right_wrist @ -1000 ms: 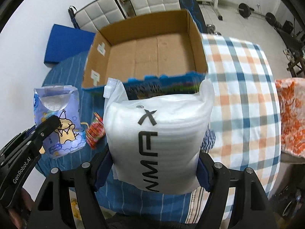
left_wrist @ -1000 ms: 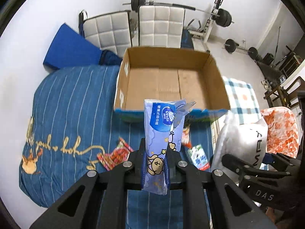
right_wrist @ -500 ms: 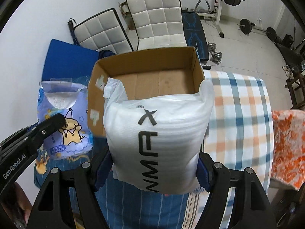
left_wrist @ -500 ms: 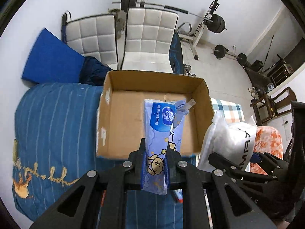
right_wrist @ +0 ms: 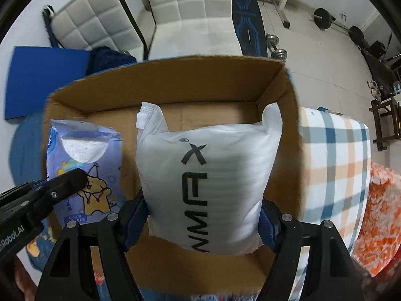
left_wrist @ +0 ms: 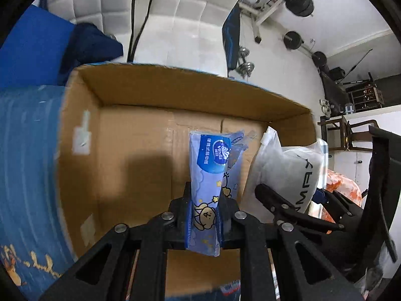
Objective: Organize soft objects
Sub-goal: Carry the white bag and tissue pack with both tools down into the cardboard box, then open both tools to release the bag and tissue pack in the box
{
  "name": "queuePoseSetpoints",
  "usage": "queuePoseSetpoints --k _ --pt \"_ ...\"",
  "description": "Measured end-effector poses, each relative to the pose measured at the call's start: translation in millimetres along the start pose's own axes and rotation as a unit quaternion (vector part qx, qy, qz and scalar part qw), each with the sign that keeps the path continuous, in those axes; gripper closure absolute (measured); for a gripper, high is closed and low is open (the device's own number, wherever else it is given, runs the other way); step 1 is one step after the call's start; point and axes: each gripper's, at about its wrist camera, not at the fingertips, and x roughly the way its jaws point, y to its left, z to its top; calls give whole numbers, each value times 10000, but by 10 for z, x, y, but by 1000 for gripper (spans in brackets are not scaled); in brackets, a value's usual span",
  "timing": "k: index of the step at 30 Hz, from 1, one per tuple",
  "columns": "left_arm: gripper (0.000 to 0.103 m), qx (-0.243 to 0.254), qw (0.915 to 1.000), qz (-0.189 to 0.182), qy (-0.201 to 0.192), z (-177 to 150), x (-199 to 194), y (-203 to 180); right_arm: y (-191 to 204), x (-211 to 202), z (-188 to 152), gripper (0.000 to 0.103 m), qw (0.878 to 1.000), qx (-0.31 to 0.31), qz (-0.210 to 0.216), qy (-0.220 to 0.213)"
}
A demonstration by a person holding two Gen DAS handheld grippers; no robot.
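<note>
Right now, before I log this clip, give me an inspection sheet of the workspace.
Surface: blue striped bedspread; plaid cloth to the right.
Job's things: open box, floor bare; tissue pack and white bag held over it.
Clutter: orange floral fabric at far right.
Grippers: left gripper shut on the tissue pack; right gripper shut on the white bag.
Cables: nothing seen.
Surroundings: white padded chairs, blue mat, weight bench, barbells.
</note>
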Motion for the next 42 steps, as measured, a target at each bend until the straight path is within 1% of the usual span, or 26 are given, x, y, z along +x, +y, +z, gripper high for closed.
queuePoseSetpoints --k 3,6,11,13,14,15,16,17,18,19,21,22,24,25,27,29,30,33,34,36,38,42 --pt "90 -53 9998 1 207 181 270 58 1 279 173 26 9997 -45 -165 148" --pt "89 -63 9992 87 375 316 500 102 28 492 302 26 9991 -114 -308 266" --pt "88 -85 9983 180 545 344 645 158 58 698 471 25 9983 -200 -361 401" --pt "81 -138 9981 196 574 331 647 175 74 758 507 24 9981 -216 -356 454" --pt "74 -184 9980 173 575 330 633 191 71 794 524 24 9980 -212 -348 494" --pt "70 -251 9979 177 567 322 611 206 65 818 537 22 9978 -203 -350 517" --pt "68 -300 9977 276 541 316 582 216 89 839 560 21 9977 -210 -366 524" --pt "65 -311 9975 381 502 321 549 229 93 850 572 19 9976 -239 -378 523" --pt "58 -284 9972 508 461 321 514 220 93 857 583 18 9976 -260 -370 531" --pt "56 -242 9969 604 433 315 485 205 88 856 586 18 9974 -272 -377 544" --pt "45 -74 9956 871 344 298 402 149 105 858 617 18 9972 -295 -388 570" --pt "41 8 9946 1005 274 284 351 117 94 853 625 18 9971 -289 -383 582" --pt "25 124 9926 1197 160 253 248 55 73 831 629 17 9971 -261 -401 587" --pt "22 152 9917 1274 107 235 200 36 103 793 652 16 9971 -255 -434 577" --pt "10 177 9902 1381 -51 196 70 2 80 728 626 10 9973 -224 -475 510" --pt "5 183 9896 1412 -225 132 -86 -12 69 652 592 0 9977 -218 -438 462" --pt "2 178 9897 1388 -288 95 -166 12 81 608 543 0 9980 -227 -380 447" --pt "1 212 9876 1481 -470 -11 -391 16 124 478 430 0 9981 -344 -375 360" --pt "1 227 9869 1517 -503 6 -345 47 148 426 393 0 9980 -384 -392 298" --pt "1 266 9855 1567 -587 -92 -442 81 169 324 299 0 9984 -386 -373 196" --pt "1 278 9855 1546 -641 -148 -521 106 199 225 143 0 9988 -354 -323 87" --pt "1 252 9844 1509 -869 -354 -662 65 243 1 -113 0 9983 -325 -417 -224"
